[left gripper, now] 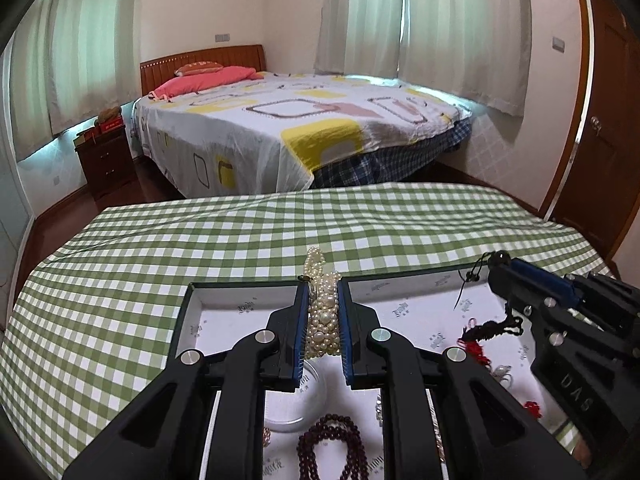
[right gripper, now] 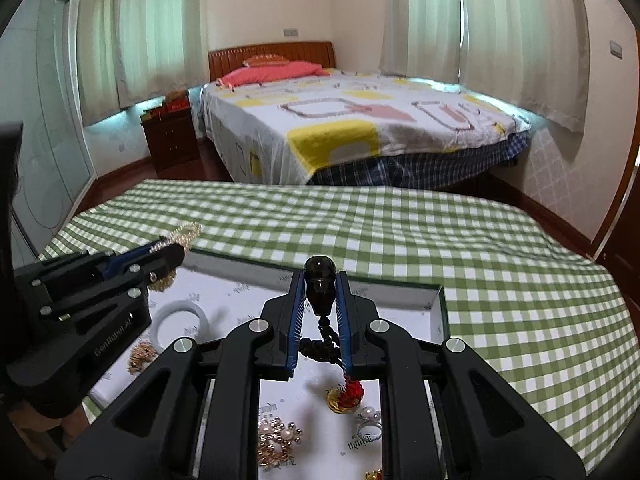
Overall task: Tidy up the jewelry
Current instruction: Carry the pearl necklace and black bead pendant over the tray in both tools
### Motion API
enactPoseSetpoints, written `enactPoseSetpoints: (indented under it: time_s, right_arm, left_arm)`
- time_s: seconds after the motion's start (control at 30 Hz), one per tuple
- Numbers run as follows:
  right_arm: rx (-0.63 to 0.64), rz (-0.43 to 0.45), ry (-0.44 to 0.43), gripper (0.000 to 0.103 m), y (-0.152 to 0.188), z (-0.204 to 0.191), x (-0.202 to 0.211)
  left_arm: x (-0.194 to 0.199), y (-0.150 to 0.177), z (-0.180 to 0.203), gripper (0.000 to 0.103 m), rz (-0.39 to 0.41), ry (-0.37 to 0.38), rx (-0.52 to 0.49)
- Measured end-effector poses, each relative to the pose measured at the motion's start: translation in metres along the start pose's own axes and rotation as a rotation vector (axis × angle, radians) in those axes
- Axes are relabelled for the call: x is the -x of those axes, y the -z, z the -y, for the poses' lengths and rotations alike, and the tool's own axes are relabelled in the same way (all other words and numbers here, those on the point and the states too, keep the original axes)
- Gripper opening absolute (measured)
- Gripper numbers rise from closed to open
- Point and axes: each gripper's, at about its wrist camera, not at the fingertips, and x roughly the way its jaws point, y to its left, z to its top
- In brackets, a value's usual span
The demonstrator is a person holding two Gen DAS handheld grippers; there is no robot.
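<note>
From my left wrist: my left tongs (left gripper: 323, 320) are pinched nearly shut on a bundle of pearl strands (left gripper: 322, 312), which stands up between the blue pads above the open white-lined box (left gripper: 240, 300) on the green-checked counter (left gripper: 160, 240). Below me in the box I can see a pale bangle (left gripper: 308, 400) and a dark red bead bracelet (left gripper: 332, 448). Off to the right, my right tongs (left gripper: 498, 266) come in with something dark dangling from them.

From my right wrist: the right tongs (right gripper: 320, 300) are clamped nearly shut on a black bead pendant (right gripper: 319, 284), its black cord trailing down to a red tassel (right gripper: 352, 390) near a gold charm (right gripper: 340, 402) in the box. A pearl-and-gold brooch (right gripper: 276, 436) and a pearl ring (right gripper: 370, 416) lie closer to me. The left tongs show at the left over the white bangle.

My read: both pieces are being carried over the box. Next I need to pick a bare patch of lining for each, lower, then ease open without snagging neighbours.
</note>
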Motion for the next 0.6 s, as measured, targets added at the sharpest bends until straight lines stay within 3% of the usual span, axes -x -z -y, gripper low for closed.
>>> enactPoseSetpoints:
  time_s: [0.6]
  right_arm:
    - [-0.085,-0.222,-0.016,0.016,0.014,0.021,-0.065]
  left_arm:
    - [-0.064,0.010,0.002,0.016,-0.224,-0.034,-0.011]
